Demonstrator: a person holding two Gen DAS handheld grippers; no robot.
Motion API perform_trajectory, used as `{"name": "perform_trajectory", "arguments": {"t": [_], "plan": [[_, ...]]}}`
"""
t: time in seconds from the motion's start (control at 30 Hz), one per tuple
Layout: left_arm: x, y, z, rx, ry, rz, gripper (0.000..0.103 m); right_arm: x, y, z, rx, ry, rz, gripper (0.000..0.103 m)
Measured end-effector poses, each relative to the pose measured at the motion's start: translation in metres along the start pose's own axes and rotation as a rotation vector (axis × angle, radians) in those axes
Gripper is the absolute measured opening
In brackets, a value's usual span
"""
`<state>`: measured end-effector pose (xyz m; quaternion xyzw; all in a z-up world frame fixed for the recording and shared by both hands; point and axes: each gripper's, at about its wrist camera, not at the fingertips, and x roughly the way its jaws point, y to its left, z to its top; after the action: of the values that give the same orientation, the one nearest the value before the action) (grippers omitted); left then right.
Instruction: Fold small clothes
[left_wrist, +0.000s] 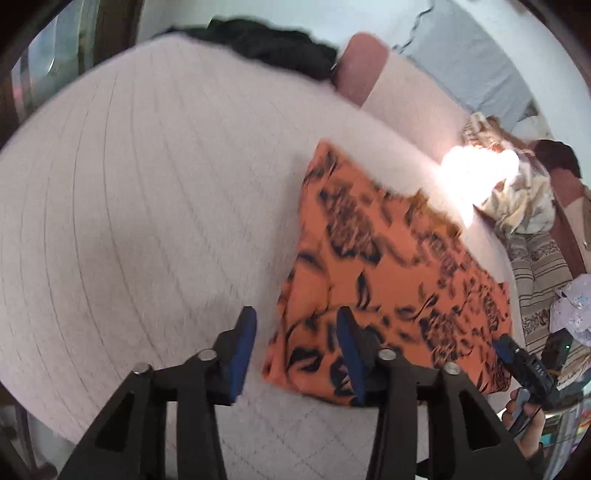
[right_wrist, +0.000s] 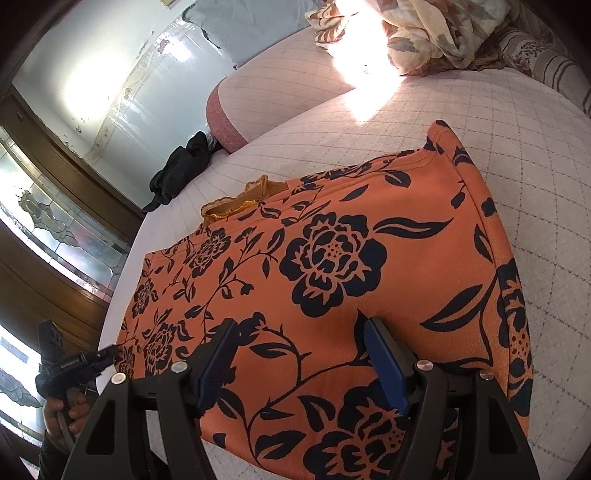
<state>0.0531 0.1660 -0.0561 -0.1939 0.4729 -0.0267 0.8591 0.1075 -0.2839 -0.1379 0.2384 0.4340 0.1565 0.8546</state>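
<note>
An orange garment with a black flower print (left_wrist: 388, 266) lies folded flat on a white quilted bed (left_wrist: 147, 221). It also fills the right wrist view (right_wrist: 332, 295), with a yellow lace trim (right_wrist: 240, 201) showing at its far edge. My left gripper (left_wrist: 295, 343) is open and empty, hovering at the garment's near left corner. My right gripper (right_wrist: 299, 350) is open and empty just above the garment's near edge. The right gripper also shows at the garment's right edge in the left wrist view (left_wrist: 524, 363), and the left gripper shows at lower left in the right wrist view (right_wrist: 74, 363).
A dark garment (left_wrist: 273, 44) lies bunched at the far side of the bed, also in the right wrist view (right_wrist: 181, 166). A pink-ended pillow (right_wrist: 266, 103) and a crumpled floral blanket (right_wrist: 436, 33) lie beyond. A striped cushion (left_wrist: 535, 291) sits at right. Sunlight glares on the bed.
</note>
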Motion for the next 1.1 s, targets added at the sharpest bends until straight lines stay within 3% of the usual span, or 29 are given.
{"name": "perform_trajectory", "arguments": {"t": [0.1,0.2,0.33,0.43,0.5,0.67,0.87,0.9,0.97,1.1], "plan": [[0.007,-0.007,0.027,0.051,-0.011,-0.013,0.054,0.0,0.001,0.0,0.004,0.001,-0.003,0.074],[0.038,-0.012,0.053,0.074,0.038,-0.042,0.054,0.0,0.0,0.001,0.01,0.002,0.001,0.074],[0.079,-0.014,0.079,0.132,0.102,0.017,0.053,-0.001,-0.001,0.001,0.006,0.004,0.007,0.074],[0.102,-0.011,0.095,0.153,0.127,0.063,0.025,-0.001,-0.002,0.002,0.007,0.006,0.013,0.074],[0.109,-0.008,0.104,0.124,0.114,0.062,0.025,-0.001,-0.002,0.001,0.005,0.007,0.016,0.074],[0.117,-0.02,0.12,0.182,0.08,0.139,0.025,-0.002,-0.002,0.001,0.0,0.009,0.018,0.074],[0.1,-0.034,0.119,0.219,-0.003,0.202,0.032,-0.007,-0.001,0.006,0.032,0.022,0.029,0.074],[0.092,-0.039,0.117,0.233,-0.028,0.194,0.035,-0.01,-0.001,0.01,0.048,0.017,0.047,0.074],[0.071,-0.048,0.107,0.254,-0.08,0.178,0.061,-0.018,-0.002,0.021,0.082,-0.011,0.11,0.074],[0.048,-0.073,0.078,0.322,-0.117,0.127,0.066,0.0,-0.016,0.064,0.141,0.038,0.141,0.074]]}}
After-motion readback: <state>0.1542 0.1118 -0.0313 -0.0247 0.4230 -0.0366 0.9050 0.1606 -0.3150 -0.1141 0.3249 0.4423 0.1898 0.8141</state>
